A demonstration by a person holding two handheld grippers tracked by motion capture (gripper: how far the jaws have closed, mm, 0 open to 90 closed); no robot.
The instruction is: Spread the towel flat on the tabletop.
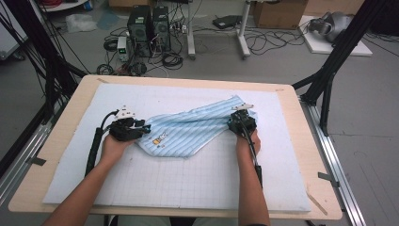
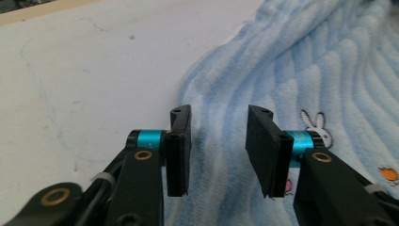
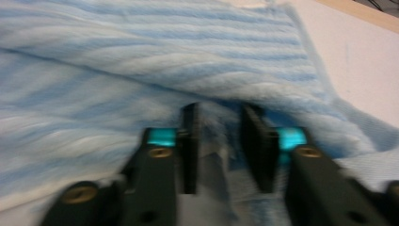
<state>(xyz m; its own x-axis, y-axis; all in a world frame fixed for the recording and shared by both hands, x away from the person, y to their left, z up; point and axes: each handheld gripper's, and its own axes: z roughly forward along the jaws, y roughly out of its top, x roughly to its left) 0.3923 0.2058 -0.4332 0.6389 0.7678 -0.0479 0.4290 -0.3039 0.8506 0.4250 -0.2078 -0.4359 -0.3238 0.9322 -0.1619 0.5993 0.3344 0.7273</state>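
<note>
Nearest the camera in the high view, two bare forearms reach up from the bottom edge across the white gridded mat point(image 1: 155, 183) that covers the wooden worktop point(image 1: 66, 141). The left tool point(image 1: 141, 128) sits at the left end of a light blue striped towel point(image 1: 188, 129), and the right tool point(image 1: 234, 118) at its right end, so the cloth stretches between the two, crumpled and partly folded over itself near the middle of the mat. In the left gripper view the left tool point(image 2: 219, 150) has its jaws parted about halfway, with towel pile point(image 2: 291, 70) lying under and between them but neither pad pressing on it; a small printed rabbit point(image 2: 316, 127) shows just beside the right-hand jaw. In the right gripper view, which is blurred, the right tool point(image 3: 220, 150) stands with its jaws parted, a fold of the towel point(image 3: 155, 52) bunched between and ahead of them without being pinched. Beyond the worktop, on the grey floor, stand two computer towers point(image 1: 149, 29) amid loose cables.
</note>
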